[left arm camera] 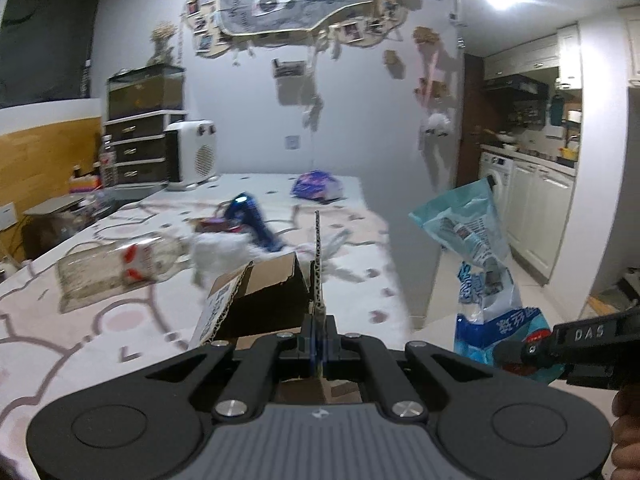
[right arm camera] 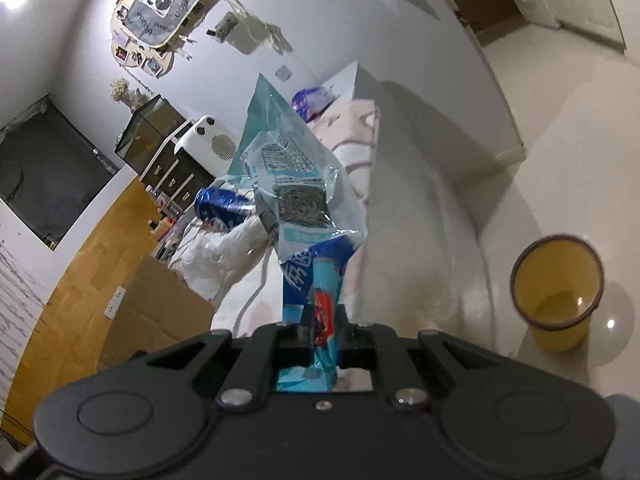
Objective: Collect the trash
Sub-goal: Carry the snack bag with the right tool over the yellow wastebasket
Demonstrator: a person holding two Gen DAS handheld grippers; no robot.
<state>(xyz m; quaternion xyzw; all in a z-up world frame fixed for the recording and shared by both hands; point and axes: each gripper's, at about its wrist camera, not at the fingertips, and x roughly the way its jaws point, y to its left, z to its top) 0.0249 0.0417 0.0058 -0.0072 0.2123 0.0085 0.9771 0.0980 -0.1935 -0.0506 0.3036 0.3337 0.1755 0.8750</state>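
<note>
A: Left tongs (left arm camera: pixel 318 344): state?

B: Clenched on the edge of a brown corrugated cardboard box (left arm camera: pixel 256 300), gripping a thin patterned flap that stands upright between the pads. The box hangs over the bench (left arm camera: pixel 80 320), which wears a white cloth with pink outlines.

A: Right tongs (right arm camera: pixel 326 330)?

B: Clenched on the lower end of a crinkled blue-and-teal plastic bag (right arm camera: pixel 304 200) with printed characters. The bag sticks up from the pads and is off the bench, seen beyond its right edge in the left wrist view.

A: Trash on the bench?

B: A clear plastic bottle with a red-and-white label (left arm camera: pixel 120 266), lying on its side at the left. A blue metal can (left arm camera: pixel 250 220), also on its side, beside a wad of white crumpled paper (left arm camera: pixel 224 256). A purple crumpled wrapper (left arm camera: pixel 318 186) at the far end. Motion blur softens all of these.

A: Floor?

B: A yellow open-topped bin with a dark rim (right arm camera: pixel 556 288) on pale tile, right of the bench.
</note>
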